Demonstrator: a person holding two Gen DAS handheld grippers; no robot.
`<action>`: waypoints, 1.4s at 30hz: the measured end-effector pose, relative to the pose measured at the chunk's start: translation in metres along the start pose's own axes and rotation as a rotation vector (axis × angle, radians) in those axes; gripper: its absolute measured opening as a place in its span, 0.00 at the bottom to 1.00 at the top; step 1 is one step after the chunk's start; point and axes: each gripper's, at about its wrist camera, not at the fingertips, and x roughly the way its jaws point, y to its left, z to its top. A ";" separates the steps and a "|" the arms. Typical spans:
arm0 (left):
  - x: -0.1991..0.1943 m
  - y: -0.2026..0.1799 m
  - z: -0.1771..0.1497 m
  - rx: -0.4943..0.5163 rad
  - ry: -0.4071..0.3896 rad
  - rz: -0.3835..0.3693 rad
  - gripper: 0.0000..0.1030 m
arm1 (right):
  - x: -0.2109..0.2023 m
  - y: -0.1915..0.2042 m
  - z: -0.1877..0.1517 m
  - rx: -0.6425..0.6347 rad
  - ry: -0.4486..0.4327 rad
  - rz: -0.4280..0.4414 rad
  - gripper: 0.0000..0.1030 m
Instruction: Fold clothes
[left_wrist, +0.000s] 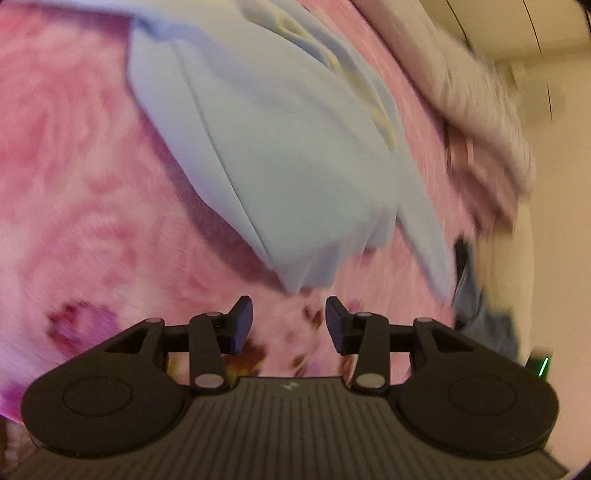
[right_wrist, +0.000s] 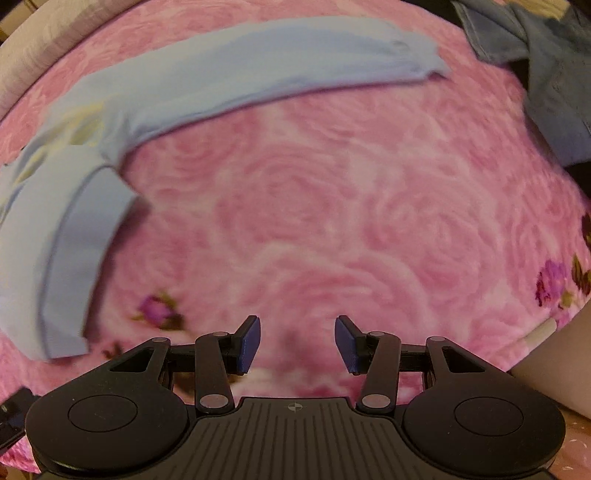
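Observation:
A light blue garment (left_wrist: 280, 147) with a pale yellow print lies on a pink rose-patterned blanket (left_wrist: 74, 184). In the left wrist view its lower corner ends just beyond my left gripper (left_wrist: 289, 325), which is open and empty, not touching the cloth. In the right wrist view the same garment (right_wrist: 229, 77) stretches across the far side, with a sleeve (right_wrist: 74, 236) hanging down at the left. My right gripper (right_wrist: 297, 343) is open and empty over bare blanket (right_wrist: 332, 203), well short of the garment.
A dark blue denim garment (right_wrist: 554, 81) lies at the far right of the blanket; it also shows in the left wrist view (left_wrist: 487, 317). A grey-white blanket or pillow (left_wrist: 480, 103) lies along the bed's edge. A cream wall stands behind.

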 end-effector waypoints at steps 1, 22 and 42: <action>0.002 0.004 -0.002 -0.042 -0.028 -0.012 0.37 | 0.002 -0.007 -0.001 0.003 0.000 0.005 0.47; -0.223 0.082 0.035 -0.066 -0.423 0.337 0.02 | 0.025 0.010 -0.015 -0.027 -0.026 0.218 0.47; -0.150 0.119 0.026 -0.016 -0.199 0.285 0.12 | 0.083 0.114 -0.036 0.276 -0.030 0.685 0.28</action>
